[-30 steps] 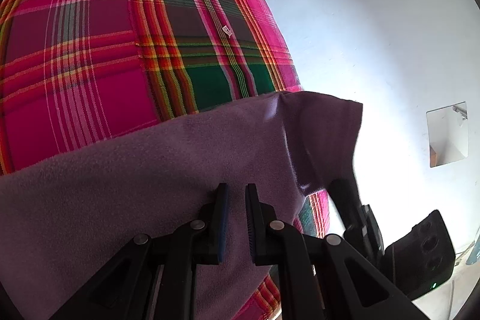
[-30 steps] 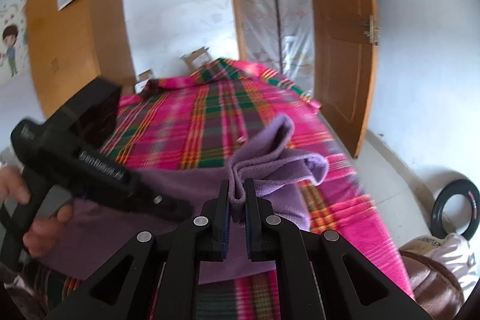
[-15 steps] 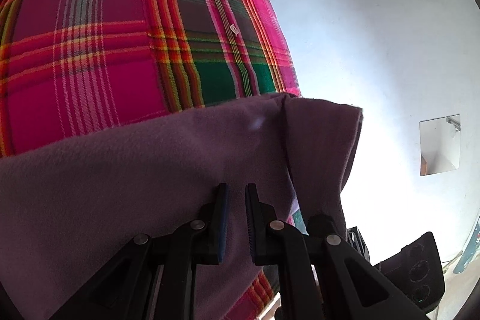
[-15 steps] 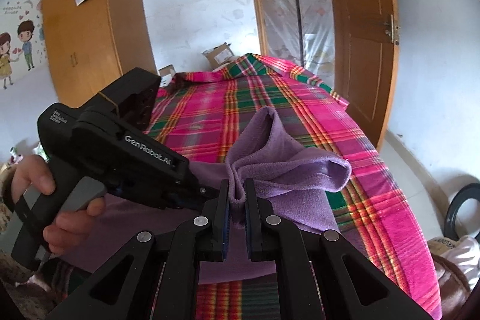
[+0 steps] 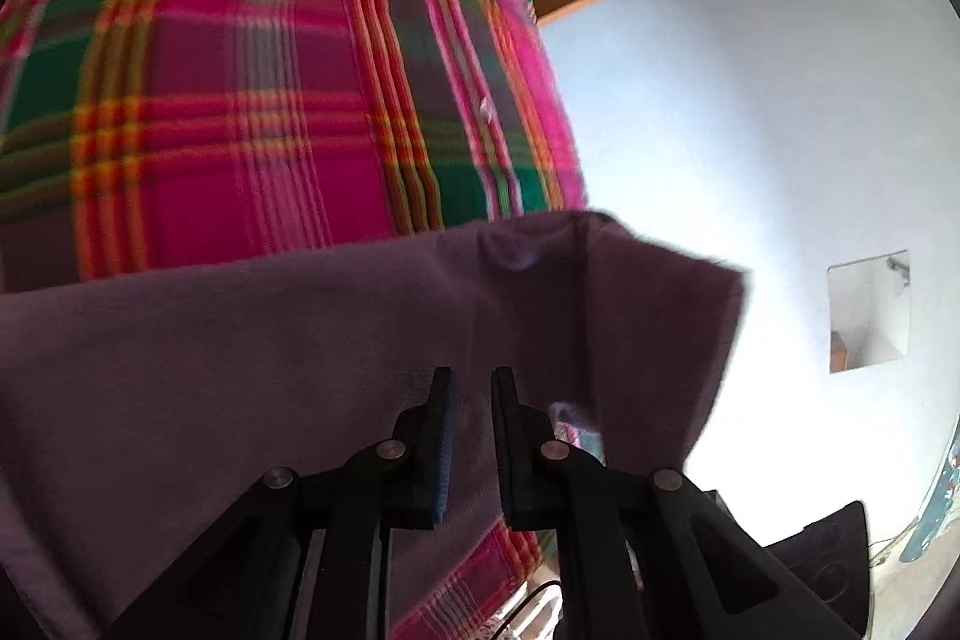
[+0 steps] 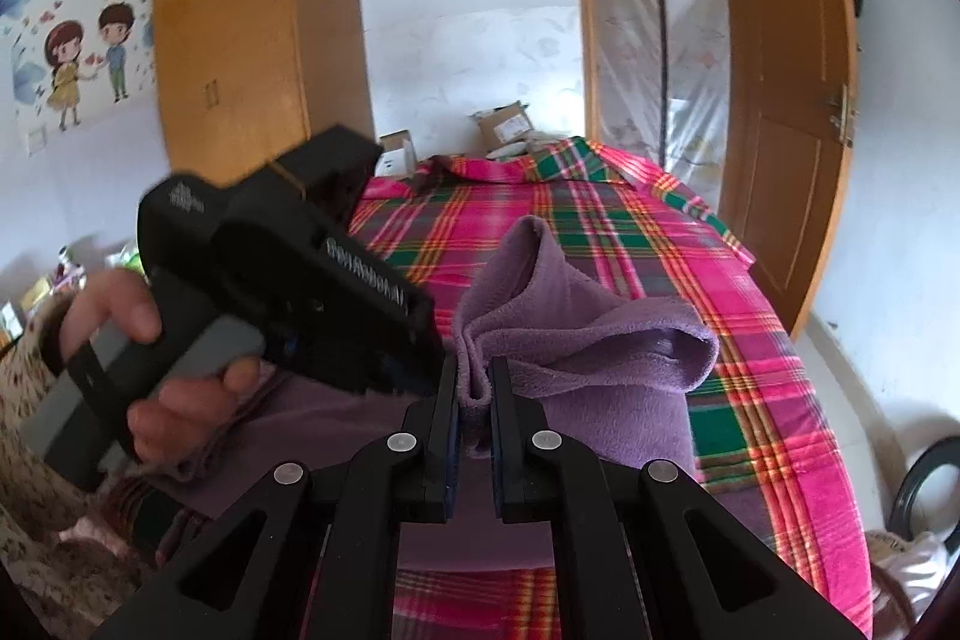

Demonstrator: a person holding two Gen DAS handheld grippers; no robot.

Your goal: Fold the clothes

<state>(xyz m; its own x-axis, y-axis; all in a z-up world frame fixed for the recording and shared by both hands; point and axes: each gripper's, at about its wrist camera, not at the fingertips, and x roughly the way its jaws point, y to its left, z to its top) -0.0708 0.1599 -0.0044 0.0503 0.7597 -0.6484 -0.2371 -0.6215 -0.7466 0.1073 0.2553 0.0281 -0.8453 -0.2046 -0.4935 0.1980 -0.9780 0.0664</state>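
A purple fleece garment [image 6: 606,358] hangs over the pink and green plaid bed [image 6: 606,232], lifted by both grippers. My right gripper [image 6: 472,382] is shut on a bunched fold of it, and a loose flap bulges to the right of the fingers. In the left wrist view the purple garment [image 5: 252,358] spreads wide below the plaid bed [image 5: 240,100]. My left gripper [image 5: 472,388] is shut on its edge. A corner of the cloth droops at the right. The left gripper's black body [image 6: 288,280], held by a hand [image 6: 138,340], sits just left of the right fingers.
A wooden wardrobe [image 6: 252,58] stands at the back left and an open wooden door [image 6: 786,112] at the right. Cardboard boxes [image 6: 504,124] sit beyond the bed's far end. A black ring [image 6: 924,484] and a bag [image 6: 900,562] lie on the floor at the right.
Both grippers kept their hold on the purple garment. In the right wrist view the left gripper and the hand rose and came closer to the right fingers. The bed looks lower and farther.
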